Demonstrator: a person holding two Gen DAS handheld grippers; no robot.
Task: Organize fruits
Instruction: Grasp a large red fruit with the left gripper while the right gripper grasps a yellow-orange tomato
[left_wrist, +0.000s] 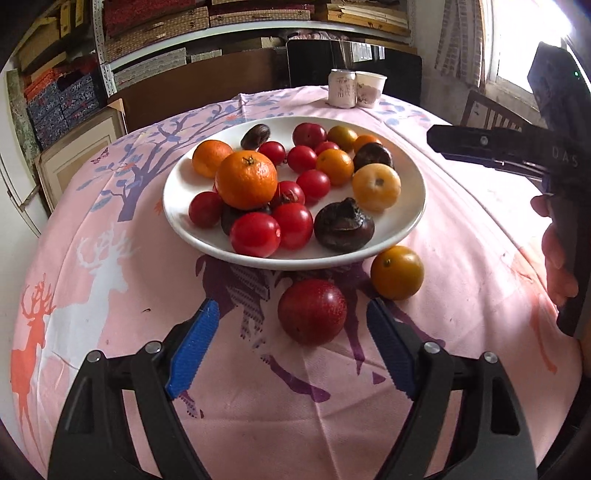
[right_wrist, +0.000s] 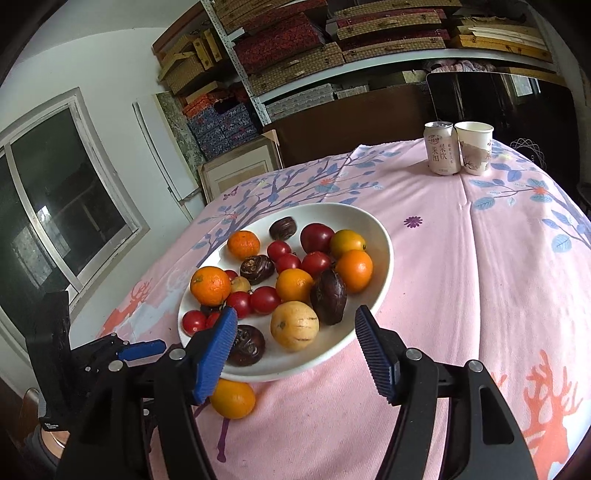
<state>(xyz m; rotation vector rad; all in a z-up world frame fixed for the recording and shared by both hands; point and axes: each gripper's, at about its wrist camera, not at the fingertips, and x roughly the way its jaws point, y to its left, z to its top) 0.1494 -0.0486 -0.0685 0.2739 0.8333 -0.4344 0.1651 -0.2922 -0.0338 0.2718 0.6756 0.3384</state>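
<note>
The white plate (left_wrist: 412, 218) already carries most of the fruit, so the job looks nearly finished; two pieces lie on the pink tablecloth (left_wrist: 461, 236) just beside its near rim, a red plum (left_wrist: 312, 311) and a yellow-orange fruit (left_wrist: 397, 272). The left gripper (left_wrist: 291, 317) hangs low with its blue fingers (left_wrist: 192, 350) spread wide and empty, the plum lined up between them, probably the next pick. The right gripper (right_wrist: 295, 325) hovers over the plate edge, likewise released and holding nothing
</note>
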